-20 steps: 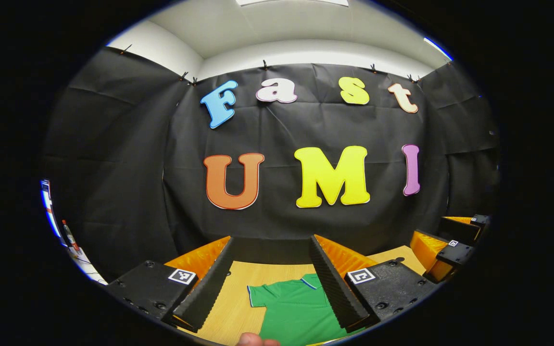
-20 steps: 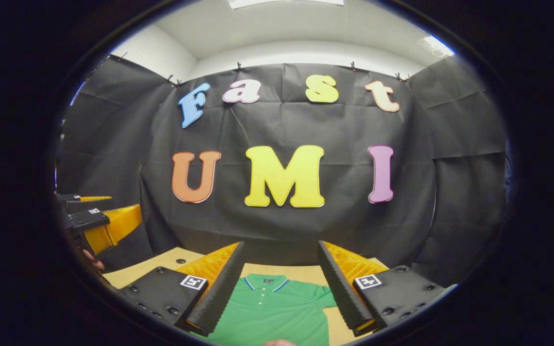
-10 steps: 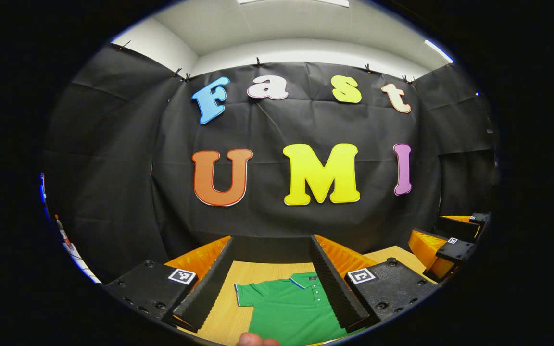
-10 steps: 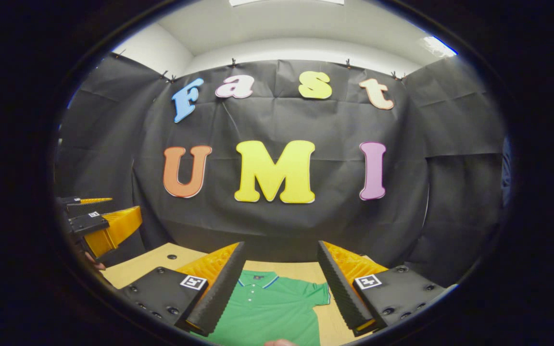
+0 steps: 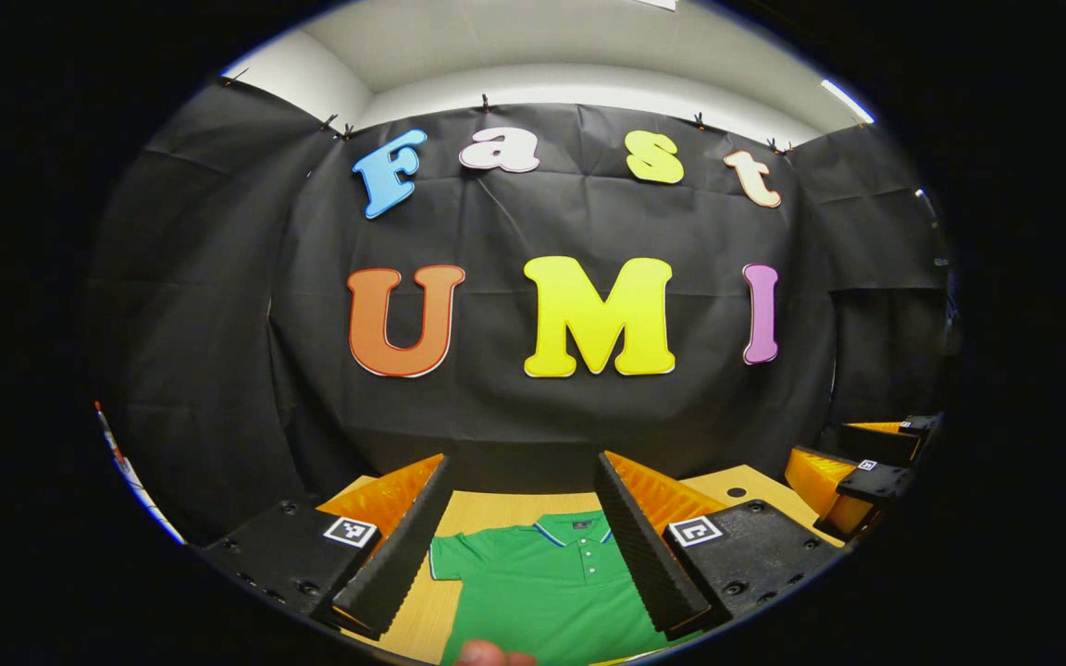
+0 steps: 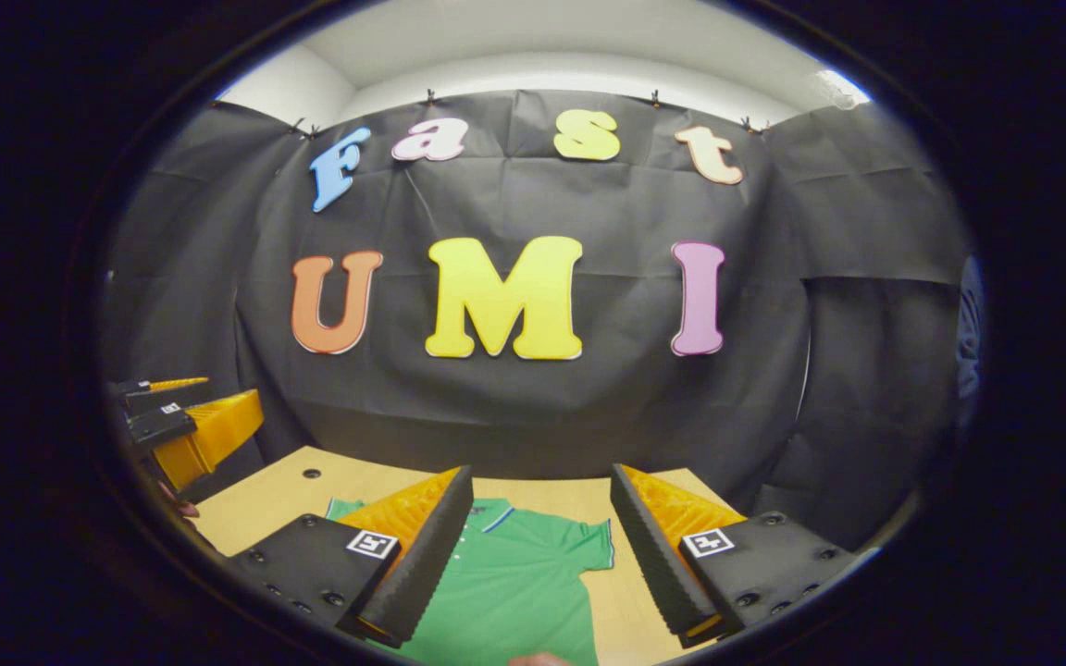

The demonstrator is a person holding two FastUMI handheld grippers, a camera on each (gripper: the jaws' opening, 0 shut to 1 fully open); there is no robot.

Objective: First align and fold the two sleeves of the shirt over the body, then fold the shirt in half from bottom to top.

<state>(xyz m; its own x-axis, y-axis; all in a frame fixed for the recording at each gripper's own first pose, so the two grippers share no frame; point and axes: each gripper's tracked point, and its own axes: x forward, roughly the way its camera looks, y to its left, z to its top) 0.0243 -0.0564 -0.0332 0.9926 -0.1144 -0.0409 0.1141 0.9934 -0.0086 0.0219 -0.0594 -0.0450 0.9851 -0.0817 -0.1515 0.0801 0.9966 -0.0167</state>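
On table (image 6: 265,495), one green shirt (image 5: 542,592) — apparently unfolded, two grippers — fingers apart.

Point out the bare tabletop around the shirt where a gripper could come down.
Bare table lies between the green shirt and the booth wall, and beside each sleeve: left sleeve, right sleeve. The middle is crowded: the shirt covers it, under the open left gripper and right gripper.

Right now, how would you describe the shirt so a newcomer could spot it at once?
Start at the light wooden table in front of the black cloth wall. Lying flat on it, between and below both open grippers, is the shirt. It is a bright green short-sleeved polo with a buttoned placket, the sole garment on the table.
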